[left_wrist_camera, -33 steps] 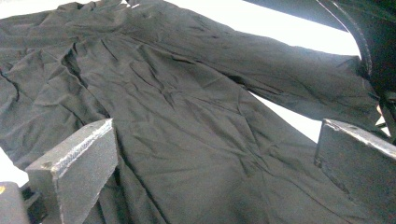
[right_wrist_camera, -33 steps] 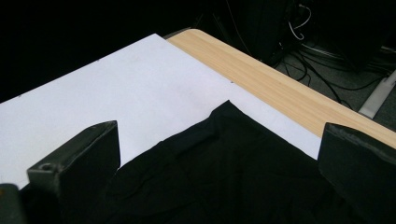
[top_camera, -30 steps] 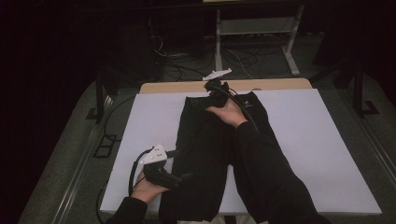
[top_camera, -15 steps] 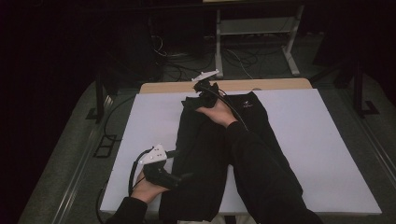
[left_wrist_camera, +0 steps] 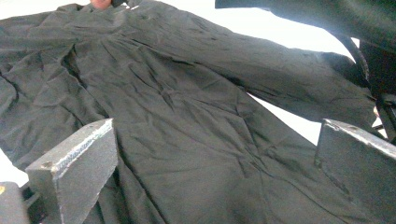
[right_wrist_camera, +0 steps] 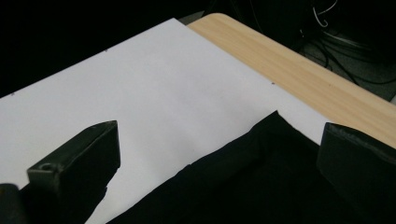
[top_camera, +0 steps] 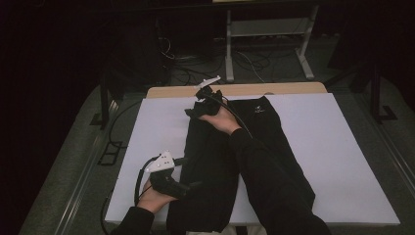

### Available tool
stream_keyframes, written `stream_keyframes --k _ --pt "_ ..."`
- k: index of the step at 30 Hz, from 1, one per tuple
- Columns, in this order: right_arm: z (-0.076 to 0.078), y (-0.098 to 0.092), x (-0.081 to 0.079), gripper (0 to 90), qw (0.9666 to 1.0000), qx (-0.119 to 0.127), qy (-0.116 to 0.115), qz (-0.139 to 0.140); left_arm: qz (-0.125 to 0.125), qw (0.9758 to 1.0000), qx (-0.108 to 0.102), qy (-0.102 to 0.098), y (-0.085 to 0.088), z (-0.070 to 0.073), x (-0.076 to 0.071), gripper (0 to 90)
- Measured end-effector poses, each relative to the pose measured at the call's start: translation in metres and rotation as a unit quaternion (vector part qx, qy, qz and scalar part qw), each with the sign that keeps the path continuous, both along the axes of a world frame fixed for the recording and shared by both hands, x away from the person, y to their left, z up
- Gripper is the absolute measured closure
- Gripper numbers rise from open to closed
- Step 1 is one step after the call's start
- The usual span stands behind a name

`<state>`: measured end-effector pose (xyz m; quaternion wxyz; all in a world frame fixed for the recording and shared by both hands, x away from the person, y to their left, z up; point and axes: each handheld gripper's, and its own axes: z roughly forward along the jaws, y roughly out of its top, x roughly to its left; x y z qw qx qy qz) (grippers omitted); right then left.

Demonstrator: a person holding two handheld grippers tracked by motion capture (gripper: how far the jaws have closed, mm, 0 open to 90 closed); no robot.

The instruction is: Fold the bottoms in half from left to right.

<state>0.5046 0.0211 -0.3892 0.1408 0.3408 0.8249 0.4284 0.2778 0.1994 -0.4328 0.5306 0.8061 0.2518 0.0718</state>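
Two claws and one pair of black trousers on a white table

The left gripper (top_camera: 188, 172) sits at the near left edge of the black trousers (top_camera: 220, 161), its two jaws spread wide with nothing pinched, and the wrinkled cloth lies flat between and past them. The right gripper (top_camera: 198, 105) is at the far end, by the top left corner of the trousers, and its two jaws also stand wide apart with the cloth corner and bare white sheet between them. There is one pair of trousers, two claws and two hands. The trousers are soft, thin and creased, with a small pale mark near the top. They lie long down the middle of the smooth white sheet (top_camera: 342, 161). A strip of light wood table (top_camera: 293, 88) shows at the far edge. The person's dark sleeve (top_camera: 274, 181) lies across the trousers and hides part of them
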Motion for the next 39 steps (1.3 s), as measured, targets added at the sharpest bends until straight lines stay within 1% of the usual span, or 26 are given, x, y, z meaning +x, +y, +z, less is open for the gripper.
stream_keyframes --k 4,6,7,8,10,12,16,21,23,26,27,30,33,39 --pt "-0.010 0.004 0.002 0.0 0.9999 -0.005 0.009 -0.002 0.000 1.0000 0.000 0.000 0.000 0.000 0.000 0.0" --pt "-0.011 0.004 0.003 0.0 1.0000 -0.005 0.008 -0.002 -0.001 1.0000 0.000 0.000 0.000 0.000 0.000 0.0" --pt "-0.014 0.005 0.004 0.0 0.9999 -0.004 0.009 -0.007 -0.001 1.0000 0.000 0.001 0.000 0.000 0.000 0.0" --pt "-0.014 0.005 0.004 0.0 0.9999 -0.004 0.009 -0.007 -0.001 1.0000 0.000 0.001 0.000 0.000 0.000 0.0" --pt "-0.019 0.007 0.006 0.0 0.9998 0.002 0.014 -0.013 -0.002 1.0000 0.001 0.001 0.000 0.000 0.000 0.0" --pt "-0.020 0.008 0.006 0.5 0.9997 0.004 0.017 -0.017 -0.001 1.0000 0.001 0.001 0.000 0.000 0.000 0.0" --pt "-0.029 0.012 0.008 5.9 0.9994 0.004 0.018 -0.029 -0.001 1.0000 0.001 0.001 0.000 0.000 0.000 0.0" --pt "-0.034 0.015 0.010 9.0 0.9991 0.001 0.019 -0.037 -0.002 1.0000 0.001 0.002 0.000 0.000 0.001 0.0" --pt "-0.036 0.016 0.011 13.6 0.9990 0.003 0.020 -0.040 -0.002 1.0000 0.001 0.002 0.000 0.000 0.001 0.0" --pt "-0.039 0.017 0.013 14.2 0.9987 0.001 0.022 -0.047 -0.002 1.0000 0.000 0.002 0.000 0.000 0.001 0.0" --pt "-0.041 0.019 0.014 16.7 0.9984 0.001 0.024 -0.052 -0.002 1.0000 0.000 0.002 0.000 0.000 0.000 0.0" --pt "-0.043 0.020 0.015 18.8 0.9983 0.000 0.025 -0.054 -0.003 1.0000 -0.001 0.001 0.001 0.000 0.000 0.0" --pt "-0.046 0.021 0.015 24.5 0.9981 0.002 0.026 -0.056 -0.002 1.0000 -0.003 0.002 0.001 0.000 0.001 0.0" --pt "-0.052 0.026 0.015 32.6 0.9978 -0.011 0.020 -0.063 -0.004 1.0000 -0.001 0.002 0.001 0.000 0.001 0.0"
